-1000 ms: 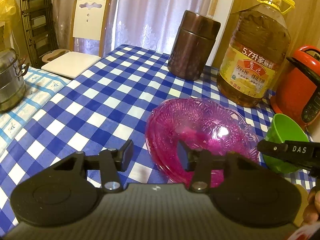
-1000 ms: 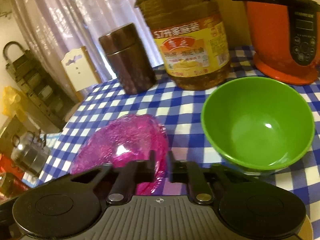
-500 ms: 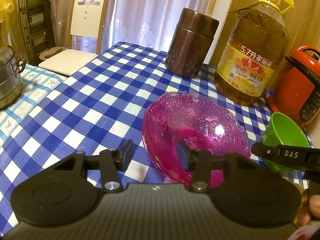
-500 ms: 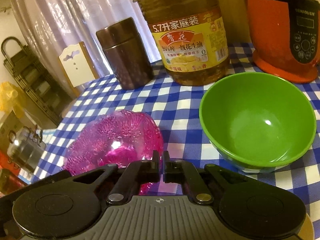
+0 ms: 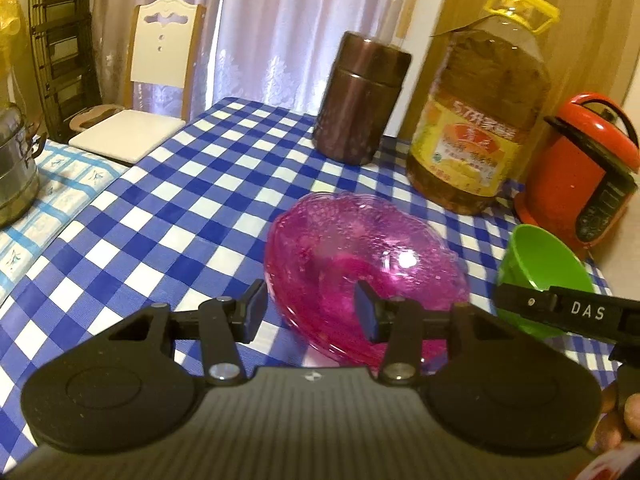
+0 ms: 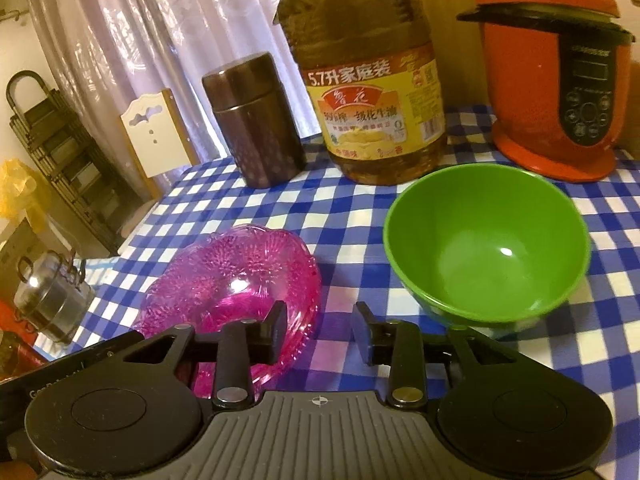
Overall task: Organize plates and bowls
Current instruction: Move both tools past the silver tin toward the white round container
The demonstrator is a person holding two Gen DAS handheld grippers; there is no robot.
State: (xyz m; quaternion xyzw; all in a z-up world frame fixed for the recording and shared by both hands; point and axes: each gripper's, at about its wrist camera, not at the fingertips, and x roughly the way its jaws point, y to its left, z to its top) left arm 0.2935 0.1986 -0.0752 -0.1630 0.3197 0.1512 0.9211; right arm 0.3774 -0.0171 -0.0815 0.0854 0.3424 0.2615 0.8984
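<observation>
A pink glass plate (image 5: pixel 368 256) lies on the blue checked tablecloth (image 5: pixel 192 184). A green bowl (image 6: pixel 488 256) stands to its right; it also shows in the left wrist view (image 5: pixel 540 264). My left gripper (image 5: pixel 310 312) is open and empty, its right finger over the plate's near rim. My right gripper (image 6: pixel 320 330) is open and empty, just short of the gap between the plate (image 6: pixel 236 284) and the bowl. The right gripper's side (image 5: pixel 568 312) shows in front of the bowl in the left wrist view.
A brown canister (image 6: pixel 256 124), a large oil bottle (image 6: pixel 372 92) and a red cooker (image 6: pixel 556 76) stand along the back. A white chair (image 5: pixel 160 60) and a steel pot (image 5: pixel 12 164) are to the left, off the table.
My right gripper opened from shut. Both grippers moved slightly; the left one now sits a little closer to the plate.
</observation>
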